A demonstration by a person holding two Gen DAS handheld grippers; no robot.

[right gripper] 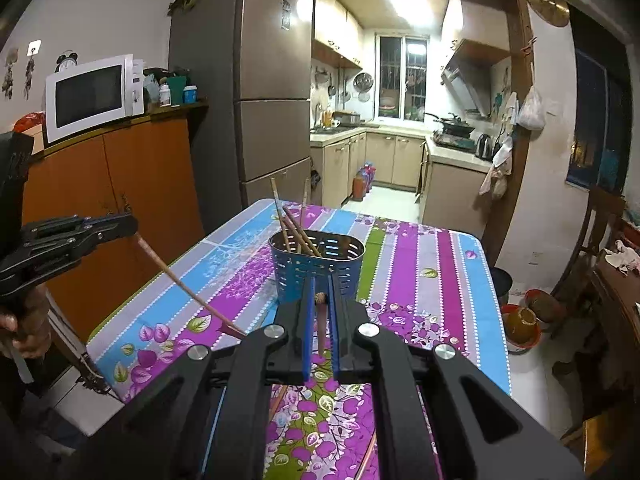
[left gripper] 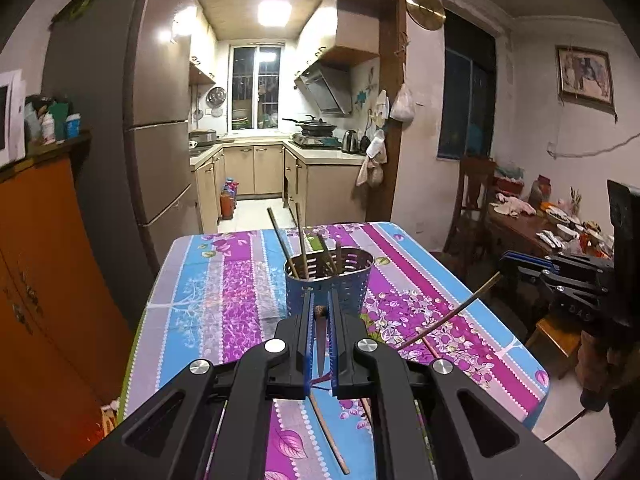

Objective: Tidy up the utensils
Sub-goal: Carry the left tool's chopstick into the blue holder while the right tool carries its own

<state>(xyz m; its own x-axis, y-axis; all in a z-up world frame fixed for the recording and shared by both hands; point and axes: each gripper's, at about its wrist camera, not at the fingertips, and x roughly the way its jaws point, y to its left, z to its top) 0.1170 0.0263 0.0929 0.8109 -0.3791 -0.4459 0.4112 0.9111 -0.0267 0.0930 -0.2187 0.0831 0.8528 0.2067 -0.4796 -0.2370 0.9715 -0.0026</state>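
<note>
A blue perforated utensil holder stands mid-table on the flowered cloth, with several chopsticks leaning in it. My left gripper is shut on a brown chopstick, raised just in front of the holder. In the right wrist view the left gripper is at the left, and its chopstick slants down to the right. My right gripper is shut on another chopstick, also before the holder. It shows at the right, its chopstick hanging down to the left.
Loose chopsticks lie on the cloth under the left gripper. An orange cabinet stands left of the table. A wooden table with dishes and a chair stand to the right. Basins sit on the floor.
</note>
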